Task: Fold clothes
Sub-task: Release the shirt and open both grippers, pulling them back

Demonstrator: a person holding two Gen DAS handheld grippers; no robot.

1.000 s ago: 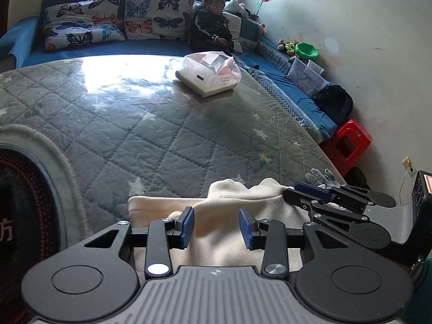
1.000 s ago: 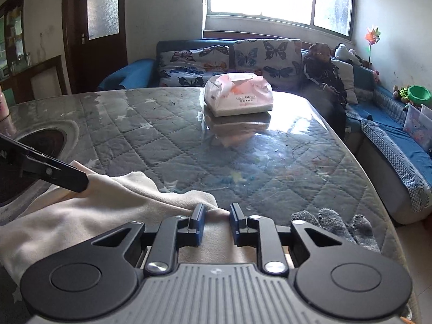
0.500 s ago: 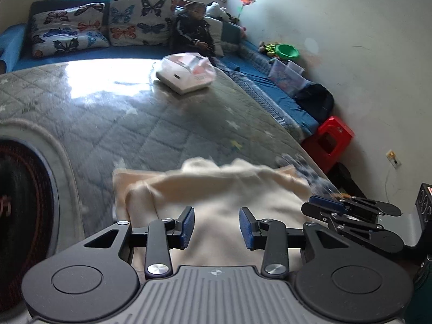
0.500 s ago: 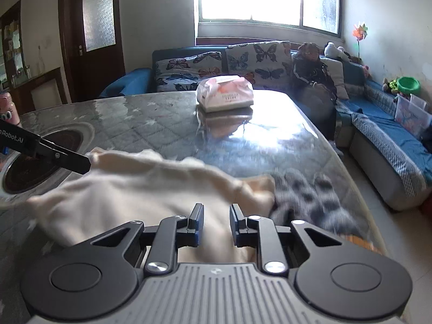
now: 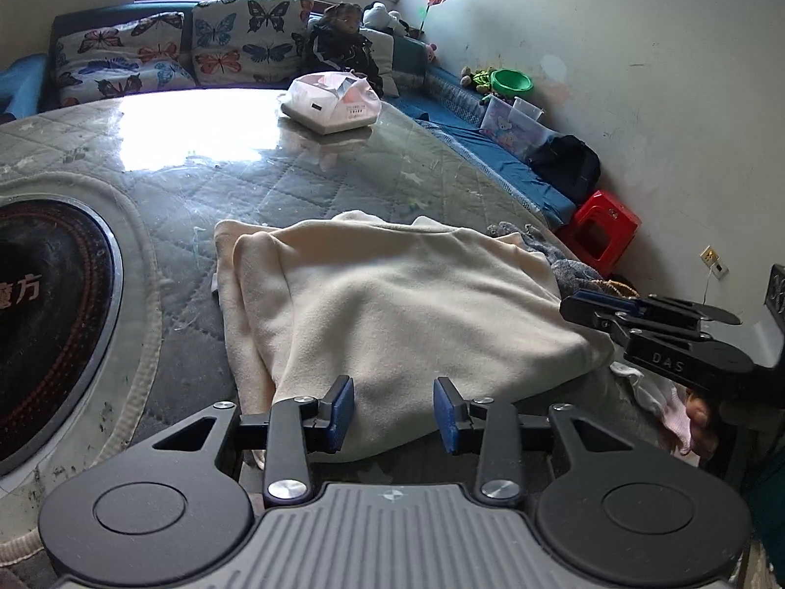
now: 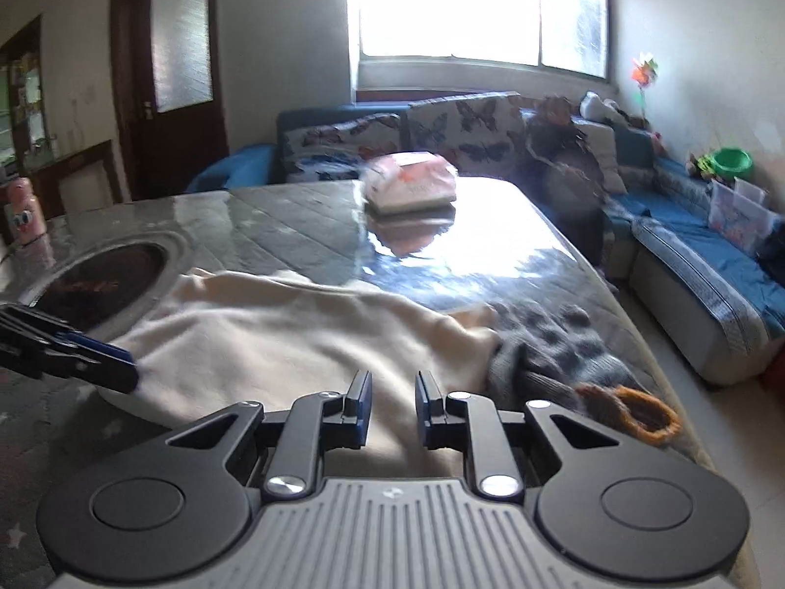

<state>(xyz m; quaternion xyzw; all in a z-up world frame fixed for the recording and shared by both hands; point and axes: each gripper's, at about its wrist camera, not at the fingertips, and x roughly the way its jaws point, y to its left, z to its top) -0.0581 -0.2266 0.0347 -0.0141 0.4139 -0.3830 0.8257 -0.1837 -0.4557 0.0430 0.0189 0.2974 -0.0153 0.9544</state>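
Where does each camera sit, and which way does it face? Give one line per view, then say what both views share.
Left wrist: on the left gripper, looking over the cream garment toward the sofa corner and wall; the right gripper enters from the right.
Right wrist: on the right gripper, looking across the table toward the window and door; the left gripper enters from the left.
Shared: garment, tissue pack, grey gloves, sofa.

The cream cloth (image 5: pixel 392 304) was bunched up near the grippers a second ago; now it is spread out flat and wide on the surface (image 5: pixel 343 176). More of the grey glove (image 6: pixel 554 343) is covered by its edge. The right gripper (image 6: pixel 391 405) has just been closed a little, with nothing pinched.
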